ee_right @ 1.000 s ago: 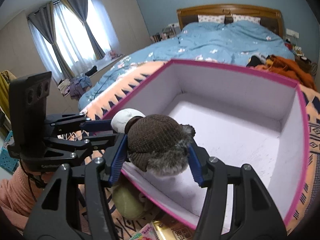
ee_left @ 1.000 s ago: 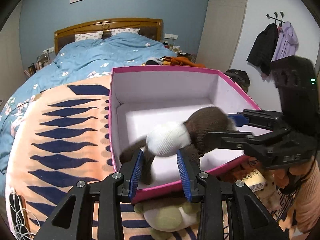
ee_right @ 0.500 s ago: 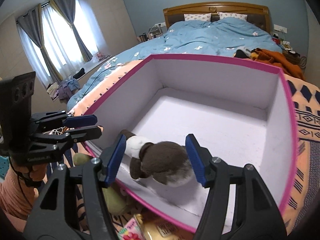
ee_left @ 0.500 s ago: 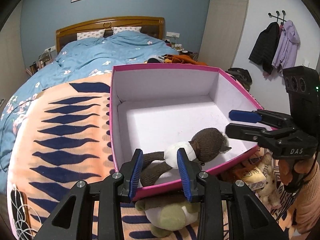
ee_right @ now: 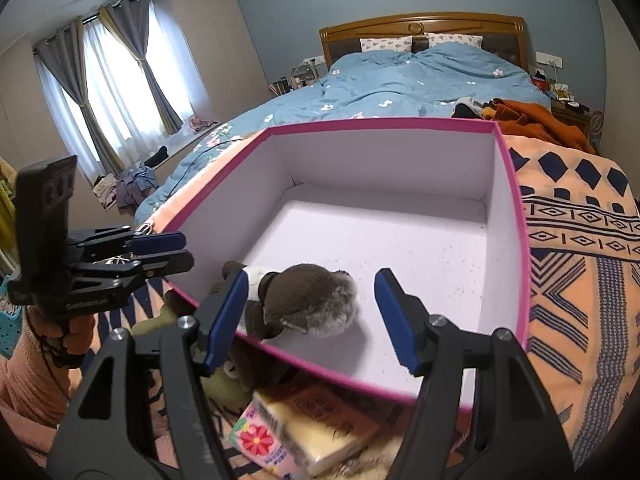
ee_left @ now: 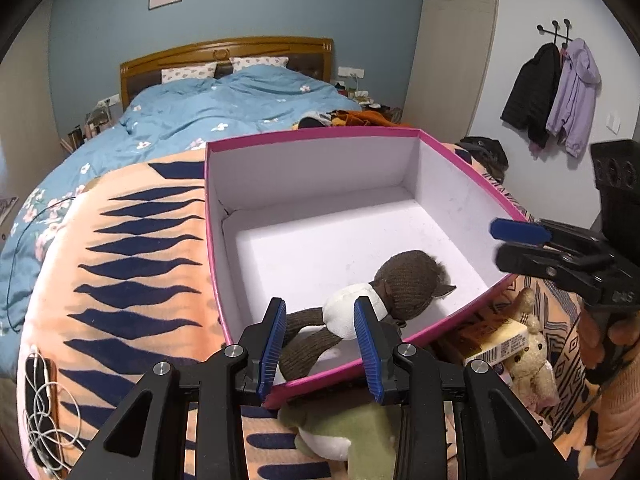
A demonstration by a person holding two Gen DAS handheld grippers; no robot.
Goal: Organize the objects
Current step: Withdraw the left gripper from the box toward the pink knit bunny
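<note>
Soft window daylight (fisheye-warped edges)

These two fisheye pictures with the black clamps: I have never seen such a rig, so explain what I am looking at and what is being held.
There is no robot. A person holds one hand-held claw in each hand, and each claw carries a camera that looks forward along its two blue-padded fingers.

The left wrist view looks out from the left claw; at its right edge you see the other tool. The right wrist view looks out from the right claw; at its left edge you see the left tool.

Both claws are open and hold nothing. A brown plush toy lies inside the pink box, near its front wall. The box rests on an orange patterned blanket on a bed. In front of the box, outside it, lie a green plush, a tan plush and a yellow packet.
</note>
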